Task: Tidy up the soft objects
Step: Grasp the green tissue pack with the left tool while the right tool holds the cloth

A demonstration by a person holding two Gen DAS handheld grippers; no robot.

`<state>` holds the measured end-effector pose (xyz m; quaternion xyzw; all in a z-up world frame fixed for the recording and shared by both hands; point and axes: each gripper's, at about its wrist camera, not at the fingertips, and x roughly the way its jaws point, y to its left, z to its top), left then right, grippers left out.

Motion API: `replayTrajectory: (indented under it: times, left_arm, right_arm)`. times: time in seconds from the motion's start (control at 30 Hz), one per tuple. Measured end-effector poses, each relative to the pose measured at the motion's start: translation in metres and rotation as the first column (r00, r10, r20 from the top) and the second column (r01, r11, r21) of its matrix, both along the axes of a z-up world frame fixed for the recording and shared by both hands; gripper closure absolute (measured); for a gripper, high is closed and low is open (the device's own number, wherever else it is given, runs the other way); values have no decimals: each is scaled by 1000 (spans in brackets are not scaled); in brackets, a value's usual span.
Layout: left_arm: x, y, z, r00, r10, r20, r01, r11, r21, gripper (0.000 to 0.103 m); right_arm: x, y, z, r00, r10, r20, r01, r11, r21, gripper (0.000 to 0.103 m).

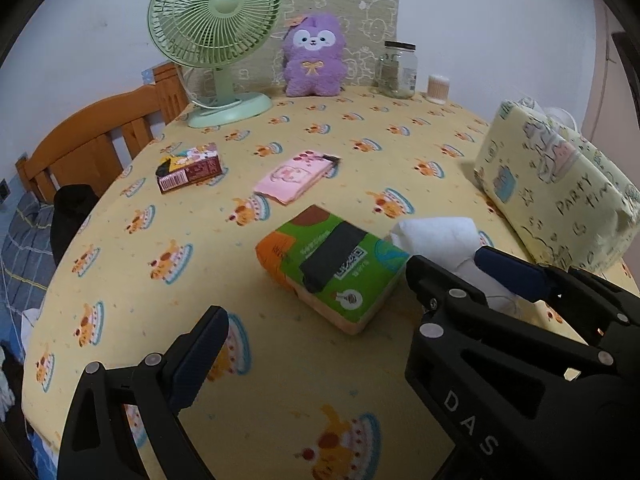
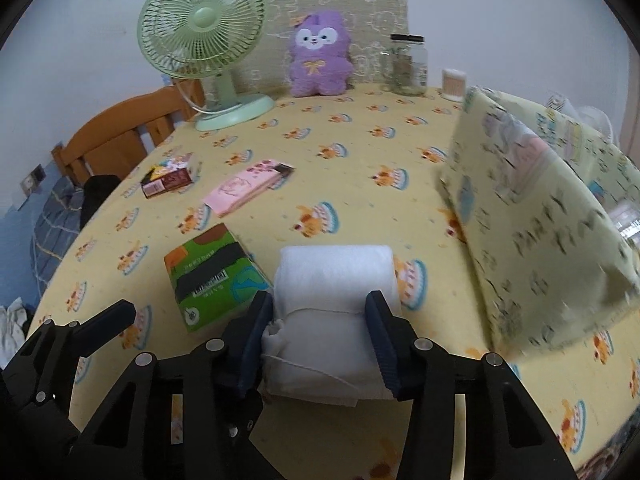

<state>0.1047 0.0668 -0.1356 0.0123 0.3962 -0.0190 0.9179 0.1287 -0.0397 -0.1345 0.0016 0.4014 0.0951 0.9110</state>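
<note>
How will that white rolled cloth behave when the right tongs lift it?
The white rolled cloth will probably squash: the right tongs already pinch it in at the sides. It looks light for its bulk. Its loose folded end toward the camera may droop or unroll, so the roll could sag rather than stay stiff.

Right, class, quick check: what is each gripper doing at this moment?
Left gripper: open, holding nothing, above the tablecloth.
Right gripper: shut on the white paper roll, pads pressing both its sides.
</note>
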Motion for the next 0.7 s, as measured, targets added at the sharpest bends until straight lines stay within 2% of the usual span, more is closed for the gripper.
replayTrajectory:
  times: [0.13, 0.2, 0.27, 0.4, 0.63, 0.7]
  left_arm:
    - [9, -1, 1, 1000, -3, -6, 3, 1000, 23, 5]
    - [13, -2, 0, 1000, -8, -7, 8, 999, 38, 5]
    - [18, -3, -2, 1000, -14, -11, 15, 998, 53, 5]
    - [27, -5, -6, 999, -27, -34, 29, 996, 79, 5]
    - [41, -7, -7, 998, -47, -41, 52, 991, 126, 0]
    - [45, -7, -7, 997, -59, -42, 64, 991, 119, 0]
  right_arm:
    - [5, -1, 2, 1000, -4, -9, 4, 1000, 10, 47]
    - [6, -2, 4, 1000, -14, -6, 14, 1000, 1, 37]
    - [8, -4, 4, 999, -33, -7, 33, 999, -9, 32]
    - [15, -9, 0, 998, -49, -45, 49, 999, -10, 27]
    - [28, -14, -7, 994, -76, -73, 79, 996, 34, 25]
    - [30, -13, -7, 994, -77, -72, 80, 996, 31, 29]
